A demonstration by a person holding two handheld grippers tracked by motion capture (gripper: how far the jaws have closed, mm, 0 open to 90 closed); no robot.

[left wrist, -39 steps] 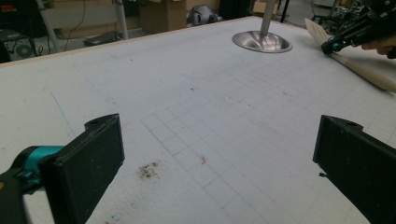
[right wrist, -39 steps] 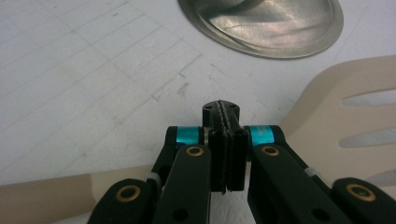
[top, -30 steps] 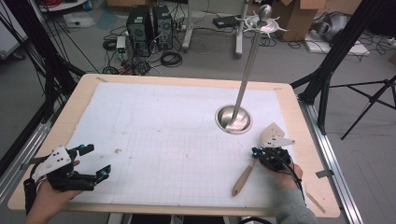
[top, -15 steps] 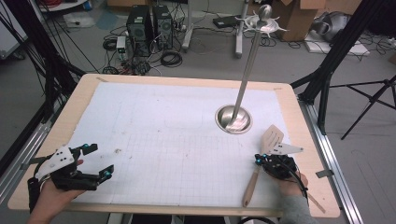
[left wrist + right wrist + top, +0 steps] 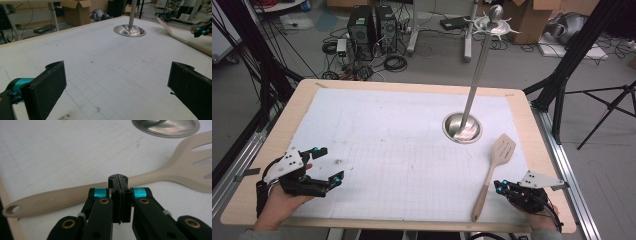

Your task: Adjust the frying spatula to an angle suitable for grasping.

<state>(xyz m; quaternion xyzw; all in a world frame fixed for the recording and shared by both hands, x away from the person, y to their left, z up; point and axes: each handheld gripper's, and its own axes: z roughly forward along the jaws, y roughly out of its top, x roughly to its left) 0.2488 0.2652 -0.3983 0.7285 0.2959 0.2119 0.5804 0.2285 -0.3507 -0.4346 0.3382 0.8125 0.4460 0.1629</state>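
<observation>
A beige slotted spatula (image 5: 492, 172) lies flat just right of the steel stand base (image 5: 462, 127), handle toward the table's near edge, beside the clenched, empty right gripper (image 5: 499, 188); left gripper (image 5: 329, 167) gapes over open mat.

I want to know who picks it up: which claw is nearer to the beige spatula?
Right. The right claw sits just beside the spatula handle, jaws shut and empty. The left claw is at the table's opposite side, jaws open.

Steel stand (image 5: 463, 126) on white gridded mat (image 5: 377, 150).
</observation>
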